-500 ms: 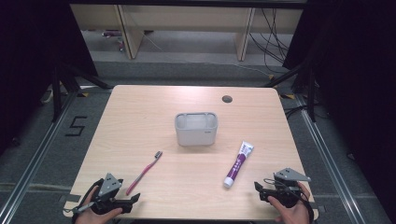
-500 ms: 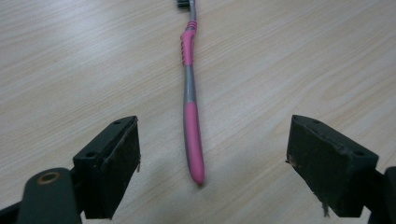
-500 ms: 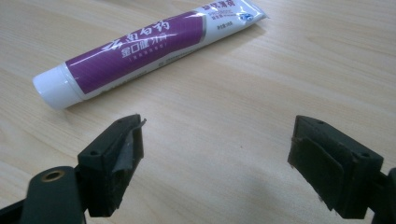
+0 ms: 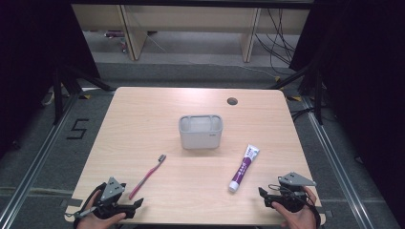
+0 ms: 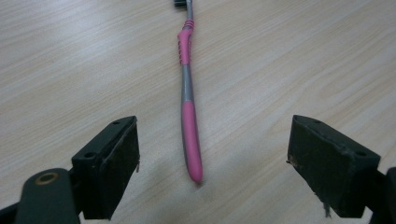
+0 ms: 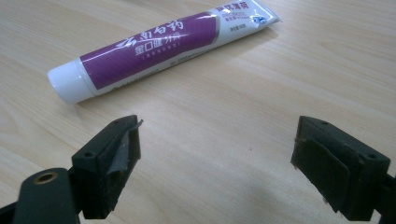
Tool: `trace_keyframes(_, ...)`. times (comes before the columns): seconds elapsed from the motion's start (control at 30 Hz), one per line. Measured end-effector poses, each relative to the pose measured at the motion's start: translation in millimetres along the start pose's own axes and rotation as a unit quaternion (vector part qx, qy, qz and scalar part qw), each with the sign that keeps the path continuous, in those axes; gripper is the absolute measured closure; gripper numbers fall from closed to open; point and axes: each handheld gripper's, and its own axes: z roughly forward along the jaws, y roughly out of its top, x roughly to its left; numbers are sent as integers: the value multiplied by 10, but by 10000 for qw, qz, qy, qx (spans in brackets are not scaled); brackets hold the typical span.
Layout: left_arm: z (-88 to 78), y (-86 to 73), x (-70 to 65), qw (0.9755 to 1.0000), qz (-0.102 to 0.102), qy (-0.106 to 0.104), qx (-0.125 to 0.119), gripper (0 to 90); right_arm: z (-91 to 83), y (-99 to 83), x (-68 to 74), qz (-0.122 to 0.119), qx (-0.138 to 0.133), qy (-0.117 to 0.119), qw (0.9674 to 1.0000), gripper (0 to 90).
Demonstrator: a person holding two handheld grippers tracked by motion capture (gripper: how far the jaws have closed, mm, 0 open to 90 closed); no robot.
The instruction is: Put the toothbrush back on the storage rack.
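A pink and grey toothbrush [image 4: 147, 176] lies slanted on the wooden table [image 4: 143, 124], left of centre. My left gripper [image 4: 136, 205] rests at the front left edge, open. In the left gripper view the toothbrush [image 5: 187, 93] runs away from me, and its handle end lies between the wide jaws of my left gripper [image 5: 215, 140], touching neither. A purple and white toothpaste tube [image 4: 243, 167] lies right of centre with its cap toward me. My right gripper [image 4: 265, 196] sits at the front right edge, open. In the right gripper view the tube [image 6: 154, 46] lies just beyond my right gripper [image 6: 217, 140], whose jaws are empty.
A grey rectangular container [image 4: 200, 131] stands open-topped at the table's middle, beyond both objects. A round cable hole [image 4: 232, 101] is near the far right edge. Bare wood surrounds the container. Dark floor and frame rails border the table.
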Motion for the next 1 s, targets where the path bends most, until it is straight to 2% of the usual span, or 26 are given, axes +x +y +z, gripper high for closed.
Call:
trace_keyframes(0.07, 1, 4, -2, 10000, -6, -9, -14, 162, -8, 1, 1, 36, 36, -35, 10000, 158)
trace_keyframes(0.1, 5, 7, -4, 10000, -21, -17, -34, 161, -8, -9, 48, 321, 39, 57, 9995, 160)
trace_keyframes(0.13, 0, 11, -3, 10000, -23, -7, 21, 161, -15, 0, 56, 380, 77, 88, 9992, 162)
trace_keyframes(0.17, 12, 8, -9, 10000, -81, -6, -46, 161, -12, 2, 53, 332, 51, 73, 9994, 166)
trace_keyframes(0.2, 12, 8, -9, 10000, -81, -6, -46, 161, 10, -1, 11, 56, -60, 96, 9999, 169)
trace_keyframes(0.23, 27, 10, -6, 10000, -86, -15, 9, 162, 3, 0, 39, 209, -10, 102, 9997, 171)
trace_keyframes(0.27, 35, 9, -6, 10000, -54, 10, 28, 162, 6, -2, 18, 4, -18, 20, 10000, 172)
trace_keyframes(0.3, 31, 14, -1, 9999, 8, 13, 135, 163, 14, 2, 14, -26, -27, 102, 9999, 176)
trace_keyframes(0.4, 53, 21, -17, 9999, -65, 2, 77, 172, -3, 7, 28, 33, 50, 7, 10000, 177)
trace_keyframes(0.43, 45, 35, 0, 9999, 21, -20, 130, 176, -3, 5, 27, 39, 56, 25, 10000, 178)
trace_keyframes(0.47, 45, 35, 0, 9999, 21, -20, 130, 178, -3, 5, 23, 28, 52, 13, 10000, 179)
trace_keyframes(0.53, 57, 59, 4, 9999, -91, -9, 95, 182, 18, 2, 8, -28, -5, 90, 10000, 182)
trace_keyframes(0.6, 62, 67, 2, 9999, -129, 3, 85, 201, 13, -2, 4, -17, 16, 38, 10000, 182)
trace_keyframes(0.63, 74, 86, 6, 9999, -125, -26, 94, 203, 19, -8, -5, 178, 96, 260, 9995, 184)
trace_keyframes(0.67, 76, 99, -1, 9998, -147, -40, 135, 204, 11, -9, -8, 97, 49, 71, 9999, 185)
trace_keyframes(0.77, 102, 117, -9, 9999, -124, -43, 75, 213, 19, -15, -26, 22, 18, 66, 10000, 185)
trace_keyframes(0.87, 102, 141, -5, 9999, -77, -34, 145, 225, 16, -18, -34, -43, 29, 9, 10000, 188)
trace_keyframes(0.93, 107, 162, 3, 9999, -86, -43, 125, 238, 18, -17, -28, -14, 43, 99, 9999, 191)
trace_keyframes(0.97, 115, 168, 4, 9999, -121, -4, 96, 244, 19, -16, -40, -132, 19, 66, 9999, 192)
trace_keyframes(1.0, 119, 174, 10, 9999, -98, -50, 82, 249, 18, -15, -38, -125, 22, 66, 9999, 192)
